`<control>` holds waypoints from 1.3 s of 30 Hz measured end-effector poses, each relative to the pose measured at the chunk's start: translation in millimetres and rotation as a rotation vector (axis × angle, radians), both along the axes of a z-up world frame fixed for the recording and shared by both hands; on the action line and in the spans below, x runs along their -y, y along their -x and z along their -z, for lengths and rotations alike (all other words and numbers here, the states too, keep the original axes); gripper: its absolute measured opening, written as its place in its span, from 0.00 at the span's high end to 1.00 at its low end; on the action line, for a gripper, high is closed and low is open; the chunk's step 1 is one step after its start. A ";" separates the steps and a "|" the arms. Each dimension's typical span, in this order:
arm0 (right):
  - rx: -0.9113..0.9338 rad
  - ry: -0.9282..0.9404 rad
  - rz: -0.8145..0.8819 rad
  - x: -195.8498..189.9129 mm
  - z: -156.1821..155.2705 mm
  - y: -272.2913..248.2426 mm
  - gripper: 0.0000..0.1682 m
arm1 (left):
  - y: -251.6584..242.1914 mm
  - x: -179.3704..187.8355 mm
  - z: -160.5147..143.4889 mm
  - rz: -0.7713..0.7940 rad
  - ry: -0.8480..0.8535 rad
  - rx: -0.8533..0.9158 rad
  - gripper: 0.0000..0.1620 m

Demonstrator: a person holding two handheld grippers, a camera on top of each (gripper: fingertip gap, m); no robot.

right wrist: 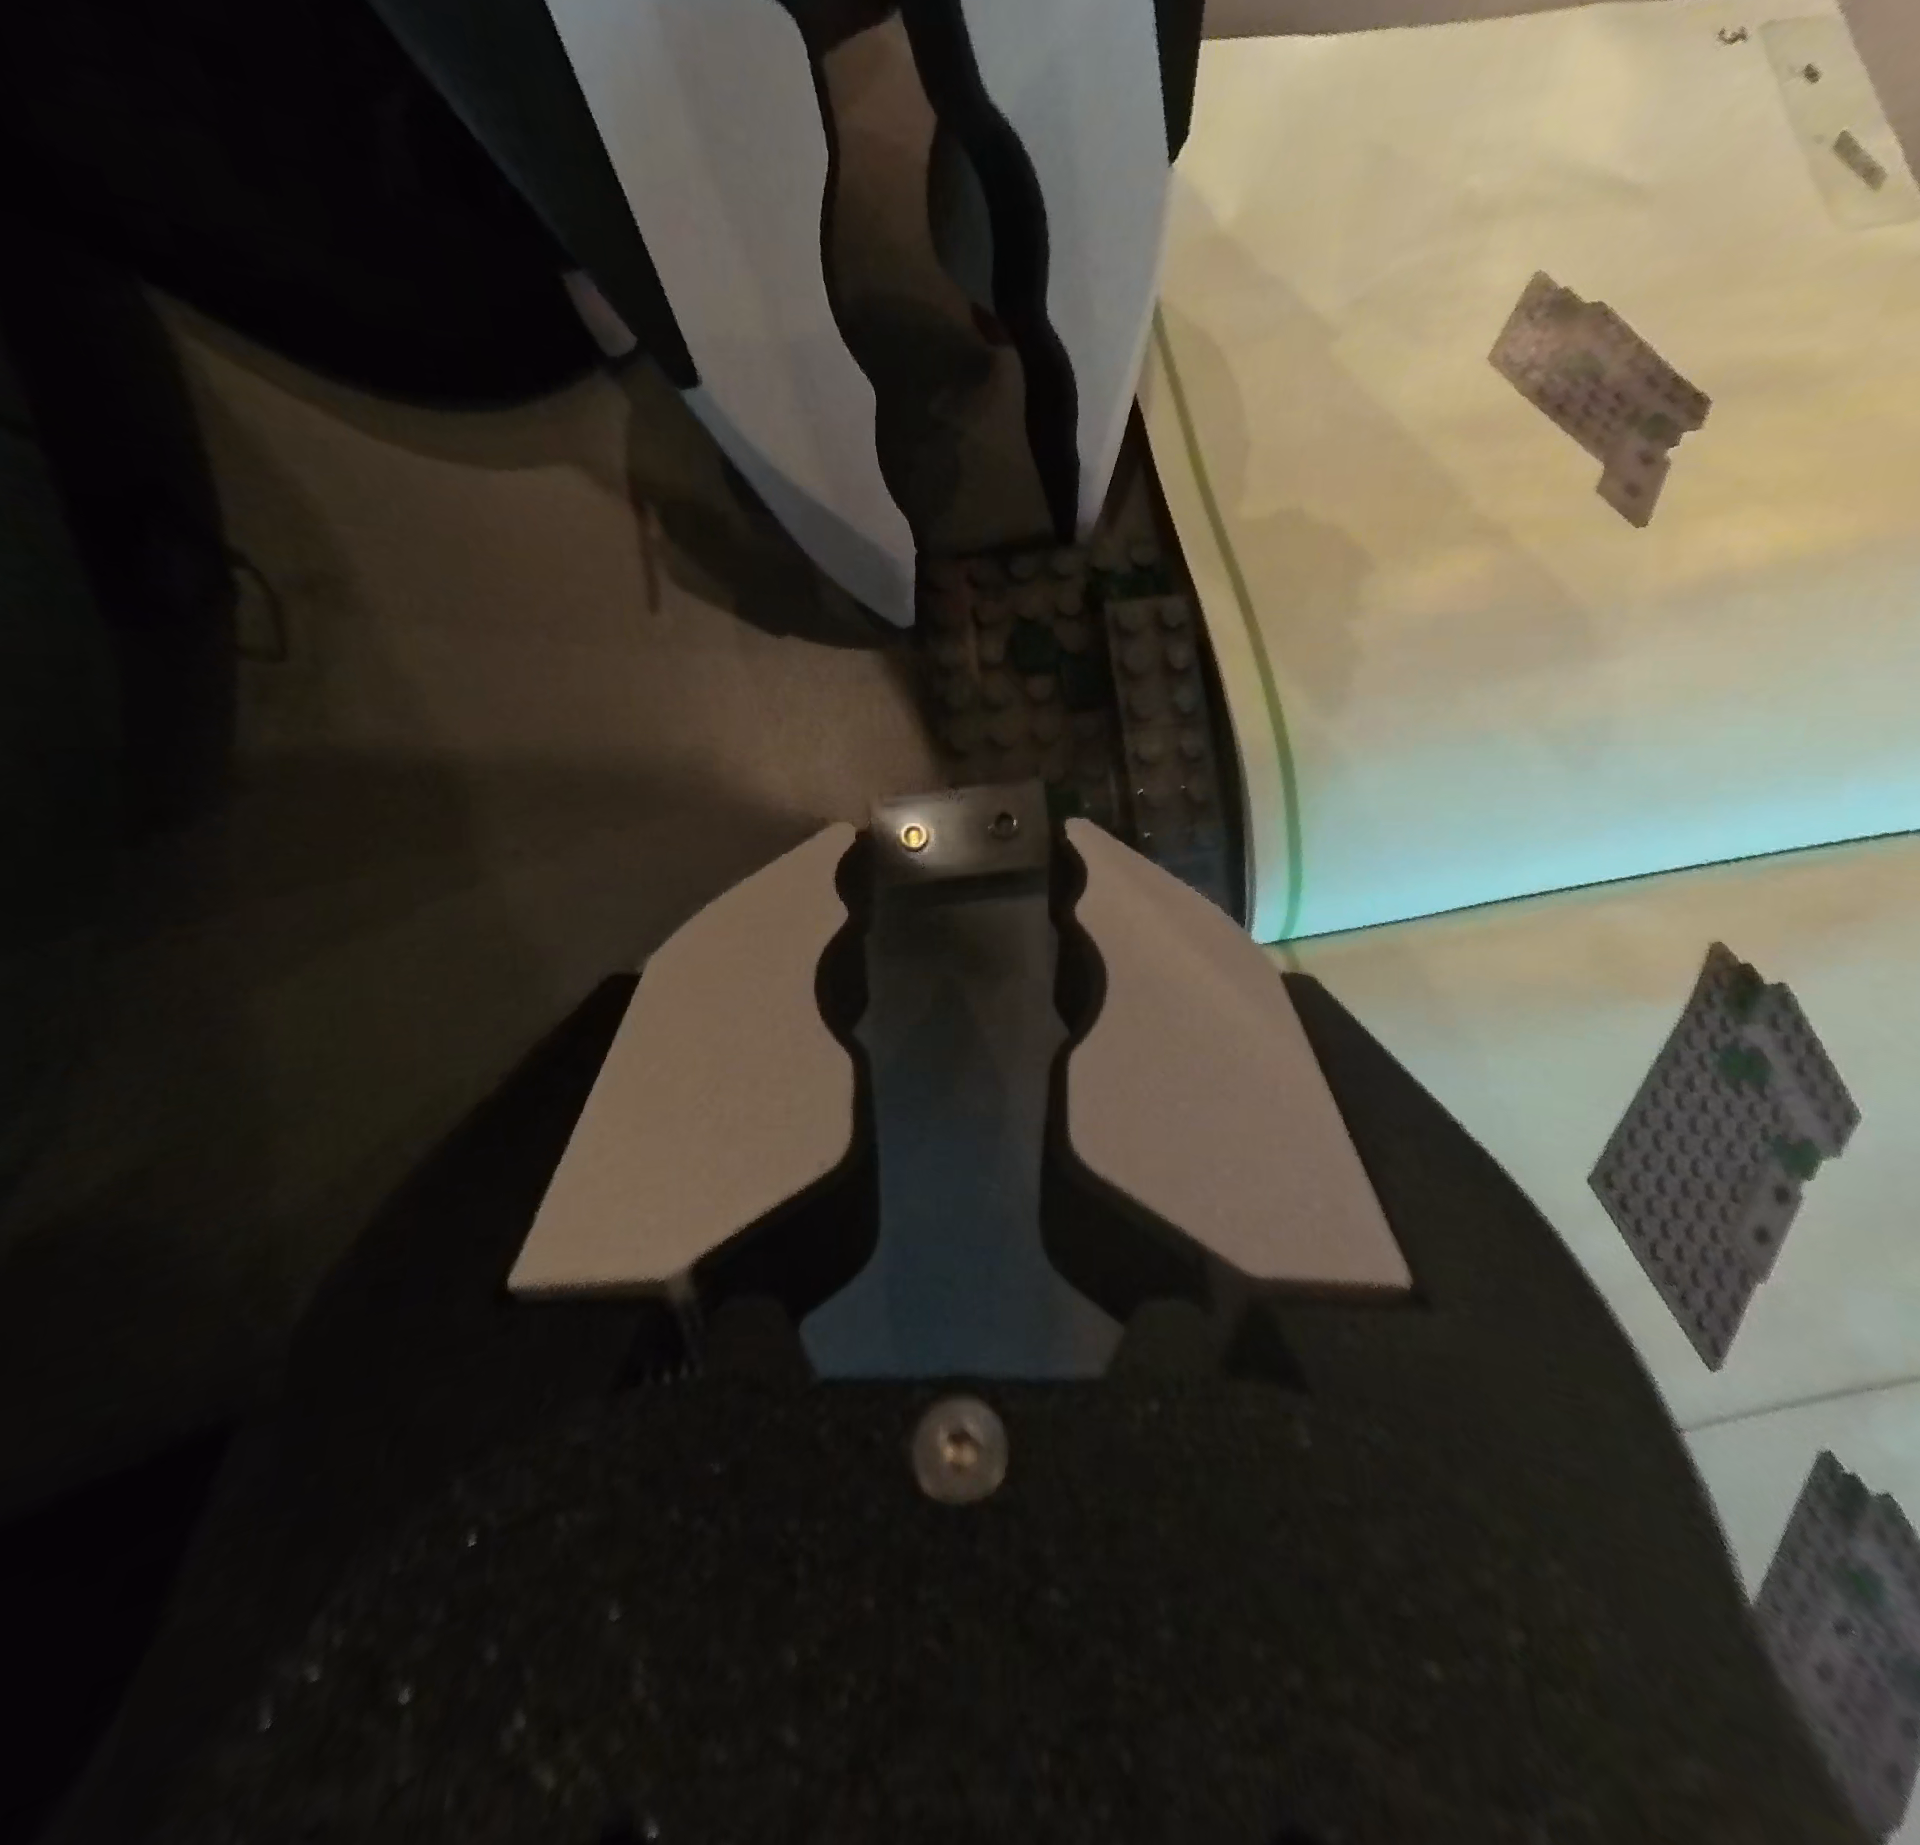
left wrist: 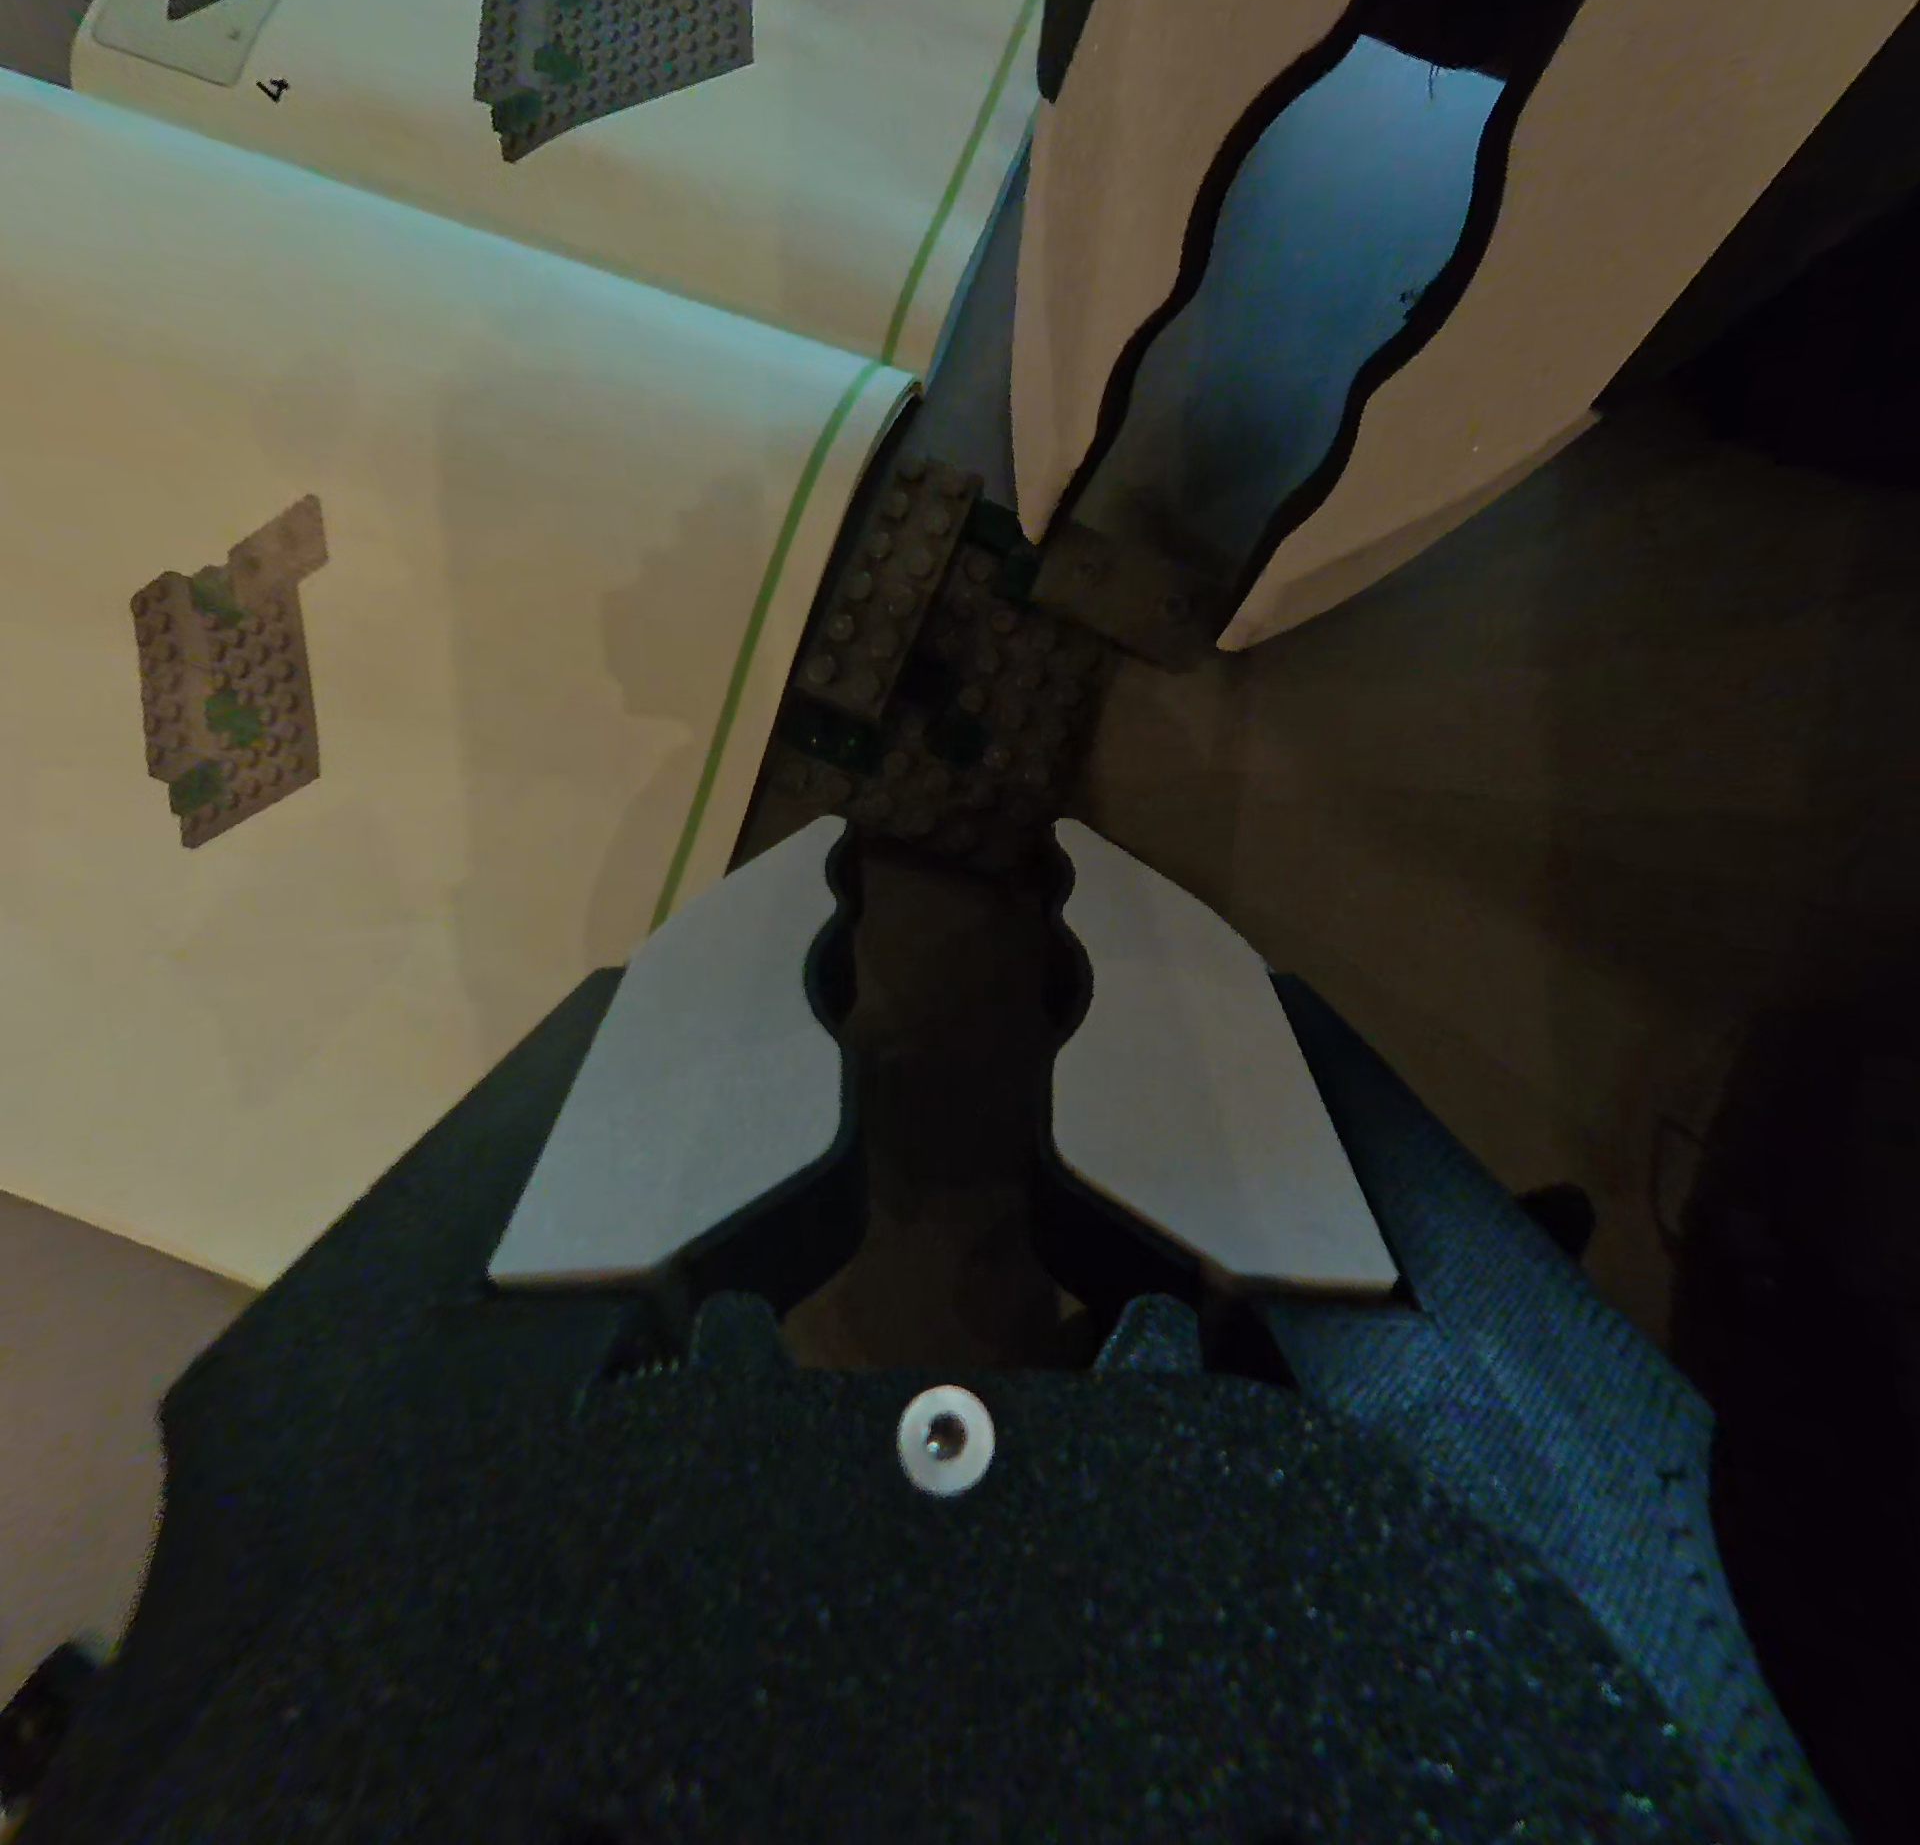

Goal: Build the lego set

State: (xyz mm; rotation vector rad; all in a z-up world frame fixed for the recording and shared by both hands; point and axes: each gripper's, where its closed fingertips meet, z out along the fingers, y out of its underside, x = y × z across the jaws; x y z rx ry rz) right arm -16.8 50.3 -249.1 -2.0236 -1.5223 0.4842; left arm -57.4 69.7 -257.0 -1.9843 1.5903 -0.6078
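A dark grey studded baseplate (left wrist: 987, 715) with small green pieces and a long grey brick (left wrist: 894, 590) along one side lies beside the booklet. My left gripper (left wrist: 951, 839) is shut on the baseplate's near end. My right gripper (left wrist: 1127, 590) comes in from the top, shut on a small flat grey plate (left wrist: 1143, 606) held at the baseplate's far end. In the right wrist view the right gripper (right wrist: 961, 839) holds that plate (right wrist: 956, 837) just over the baseplate (right wrist: 997, 694). The left gripper (right wrist: 994, 574) is on the opposite end.
An open instruction booklet (left wrist: 416, 548) with pictures of the build lies flat right against the baseplate; it also shows in the right wrist view (right wrist: 1558, 652). The brown table (left wrist: 1455, 808) on the other side is dim and shadowed. My right fingertips sit around 5 cm from my left ones.
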 end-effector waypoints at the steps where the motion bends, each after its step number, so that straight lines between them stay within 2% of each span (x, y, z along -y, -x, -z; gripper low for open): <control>1: 0.002 0.002 0.001 0.1 0.6 -0.2 0.81 | 0.0 0.0 0.1 0.000 0.001 0.001 0.80; 29: -0.040 -0.013 0.017 0.9 -4.4 -1.7 0.80 | -0.3 1.1 0.0 0.008 0.002 0.007 0.80; 35: -0.095 -0.079 0.051 -9.7 -27.3 -4.3 0.82 | -0.1 1.3 0.0 0.009 0.000 0.007 0.80; 39: -0.200 -0.145 0.100 -47.2 -61.1 0.5 0.89 | -0.2 1.6 -0.1 0.012 -0.002 0.008 0.80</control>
